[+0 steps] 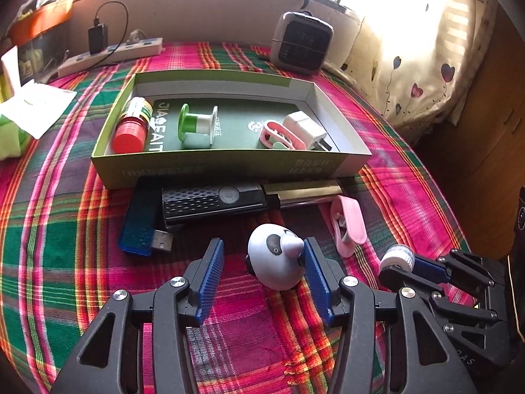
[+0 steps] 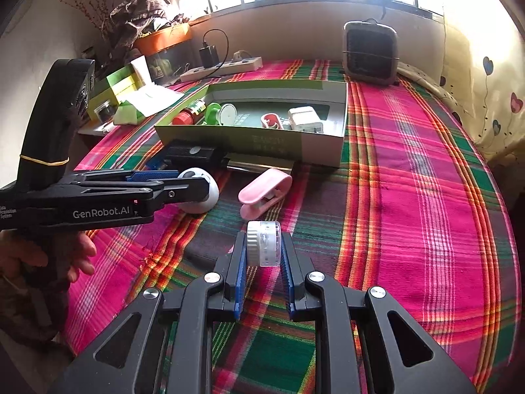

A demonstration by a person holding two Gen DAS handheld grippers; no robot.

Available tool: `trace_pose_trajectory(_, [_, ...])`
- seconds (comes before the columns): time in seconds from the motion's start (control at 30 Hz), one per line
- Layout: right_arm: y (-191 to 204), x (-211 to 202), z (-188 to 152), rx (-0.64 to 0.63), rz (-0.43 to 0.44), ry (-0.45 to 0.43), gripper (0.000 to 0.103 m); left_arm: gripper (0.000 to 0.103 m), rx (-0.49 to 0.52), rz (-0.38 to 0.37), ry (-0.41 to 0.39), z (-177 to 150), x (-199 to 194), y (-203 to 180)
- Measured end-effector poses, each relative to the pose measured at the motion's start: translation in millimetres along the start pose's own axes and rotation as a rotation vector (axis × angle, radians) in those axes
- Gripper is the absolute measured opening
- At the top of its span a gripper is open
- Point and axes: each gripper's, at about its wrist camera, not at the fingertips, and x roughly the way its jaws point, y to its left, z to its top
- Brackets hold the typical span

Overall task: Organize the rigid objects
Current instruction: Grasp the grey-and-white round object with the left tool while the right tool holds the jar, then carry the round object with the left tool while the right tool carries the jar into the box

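Observation:
A green-sided open box (image 1: 229, 164) lies on the plaid cloth and holds a red-capped bottle (image 1: 131, 124), a green and white spool (image 1: 197, 124), a pink clip (image 1: 272, 134) and a white charger (image 1: 305, 128). My left gripper (image 1: 264, 262) is open around a white panda-faced egg toy (image 1: 275, 256), whose right side touches the right pad. My right gripper (image 2: 262, 249) is shut on a small clear jar with a white ribbed cap (image 2: 264, 243); the jar also shows in the left wrist view (image 1: 397, 256).
In front of the box lie a black perforated device (image 1: 210, 203), a blue USB stick (image 1: 141, 226), a gold bar (image 1: 305, 190) and a loose pink clip (image 1: 349, 223). A small heater (image 1: 302, 42) and a power strip (image 1: 111, 55) stand at the back. Papers (image 1: 32, 105) lie at left.

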Motion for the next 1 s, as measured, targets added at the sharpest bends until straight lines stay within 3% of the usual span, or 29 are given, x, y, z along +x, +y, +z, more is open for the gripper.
trace_pose_trajectory(0.43, [-1.6, -2.3, -1.0, 0.003, 0.018, -0.006, 0.02, 0.048, -0.011, 0.015, -0.007, 1.2, 1.8, -3.1])
trace_pose_trajectory(0.73, [-0.9, -2.4, -1.3, 0.002, 0.019, -0.006, 0.02, 0.033, -0.011, -0.016, -0.013, 0.3, 0.4, -4.4])
trace_pose_trajectory(1.0, [-0.6, -1.9, -1.6, 0.001, 0.015, -0.004, 0.02, 0.031, -0.011, -0.019, -0.023, -0.9, -1.9, -5.0])
